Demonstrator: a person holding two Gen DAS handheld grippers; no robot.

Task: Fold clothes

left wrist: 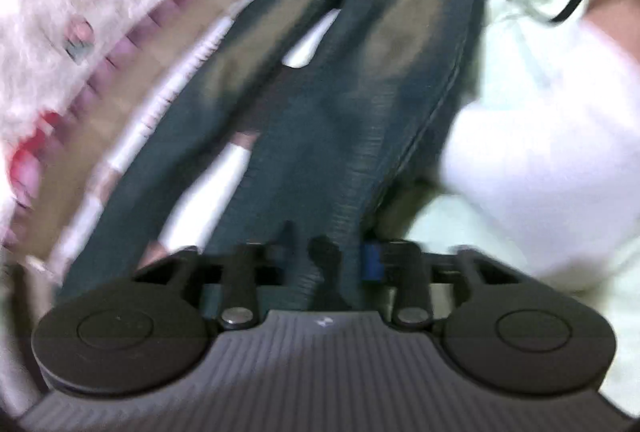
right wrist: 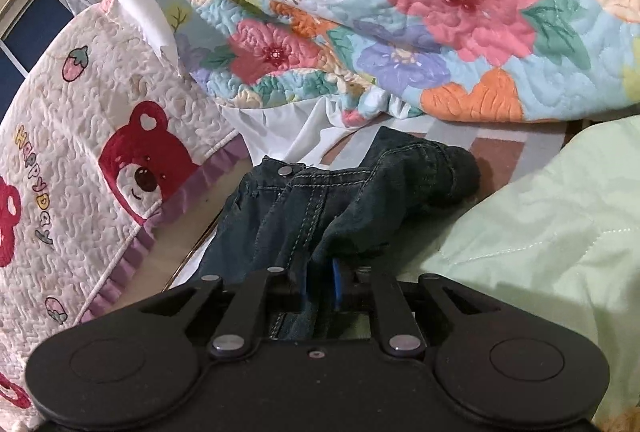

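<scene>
Denim of the jeans [right wrist: 320, 216] is clenched in the right gripper [right wrist: 318, 284] jaws; left gripper [left wrist: 326, 260] jaws straddle a leg, grip unclear. Confirm left bite, tension evenly, then fold.

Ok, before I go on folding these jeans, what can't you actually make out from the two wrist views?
- Left wrist view: motion blur; whether the left gripper presses the jeans between its fingers is unclear.
- Left wrist view: the waist end of the jeans is cut off by the top edge.
- Right wrist view: the right gripper has its fingertips buried under bunched denim.
- Right wrist view: the legs are out of frame.
</scene>
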